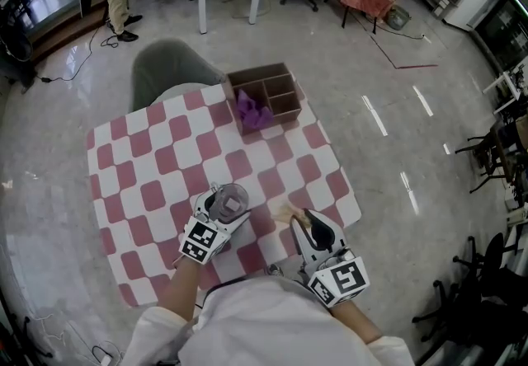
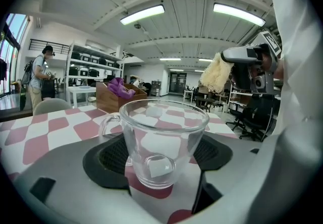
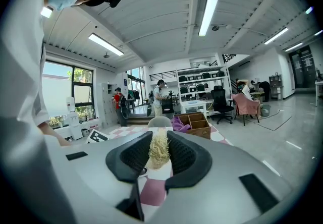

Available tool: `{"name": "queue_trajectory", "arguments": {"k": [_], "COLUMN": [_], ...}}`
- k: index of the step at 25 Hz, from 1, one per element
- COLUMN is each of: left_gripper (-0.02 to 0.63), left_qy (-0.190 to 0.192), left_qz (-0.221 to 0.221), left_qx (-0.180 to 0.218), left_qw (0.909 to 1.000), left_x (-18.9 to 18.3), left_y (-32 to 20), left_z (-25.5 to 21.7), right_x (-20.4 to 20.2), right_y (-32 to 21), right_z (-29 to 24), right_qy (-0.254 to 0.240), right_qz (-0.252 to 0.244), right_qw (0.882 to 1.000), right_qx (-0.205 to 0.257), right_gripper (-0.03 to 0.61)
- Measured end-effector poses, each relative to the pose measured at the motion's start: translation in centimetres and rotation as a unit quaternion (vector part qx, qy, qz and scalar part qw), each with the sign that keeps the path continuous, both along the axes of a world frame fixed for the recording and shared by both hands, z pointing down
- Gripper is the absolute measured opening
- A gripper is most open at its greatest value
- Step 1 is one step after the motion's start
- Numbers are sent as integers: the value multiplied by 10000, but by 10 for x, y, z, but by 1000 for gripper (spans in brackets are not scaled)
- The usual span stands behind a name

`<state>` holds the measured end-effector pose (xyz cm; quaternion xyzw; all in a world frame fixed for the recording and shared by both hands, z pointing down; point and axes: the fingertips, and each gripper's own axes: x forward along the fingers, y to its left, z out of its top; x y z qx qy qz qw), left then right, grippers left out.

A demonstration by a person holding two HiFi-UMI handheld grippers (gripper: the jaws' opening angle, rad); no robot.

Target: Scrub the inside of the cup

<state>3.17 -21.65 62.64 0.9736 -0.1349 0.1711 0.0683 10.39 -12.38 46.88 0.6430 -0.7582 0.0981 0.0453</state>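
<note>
1. My left gripper (image 1: 225,204) is closed on the clear glass cup with a handle (image 2: 162,142), one jaw on each side, and the cup is upright.
2. The cup is at the near middle of the red-and-white checked tablecloth (image 1: 148,166).
3. My right gripper (image 1: 304,224) pinches a pale yellow fibrous scrubber (image 3: 159,148), just right of the cup and not touching it.
4. A brown wooden compartment box (image 1: 276,88) sits at the far edge.

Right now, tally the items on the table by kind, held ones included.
glass cup: 1
scrub pad: 1
wooden divided box: 1
purple cloth: 1
Total: 4
</note>
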Motion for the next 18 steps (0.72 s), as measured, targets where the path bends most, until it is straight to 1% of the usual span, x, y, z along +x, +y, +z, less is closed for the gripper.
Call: {"name": "queue_trajectory", "arguments": {"k": [10, 15, 18], "left_gripper": [364, 364, 364], "left_qy": [-73, -217, -312], "left_qz": [-16, -46, 20], "left_qx": [49, -1, 55], "left_qw": [10000, 9998, 9995], "left_x": [1, 0, 1], "left_y": [0, 1, 5], "left_z": [2, 3, 0], "right_x": [-1, -5, -6], "right_y": [-3, -2, -1], "right_z": [-3, -8, -16], "right_qy": [4, 4, 21], "right_qz": [-127, -240, -294], "right_qw": [9999, 9997, 9994], "right_qx": [44, 102, 189], "right_gripper": [104, 104, 104]}}
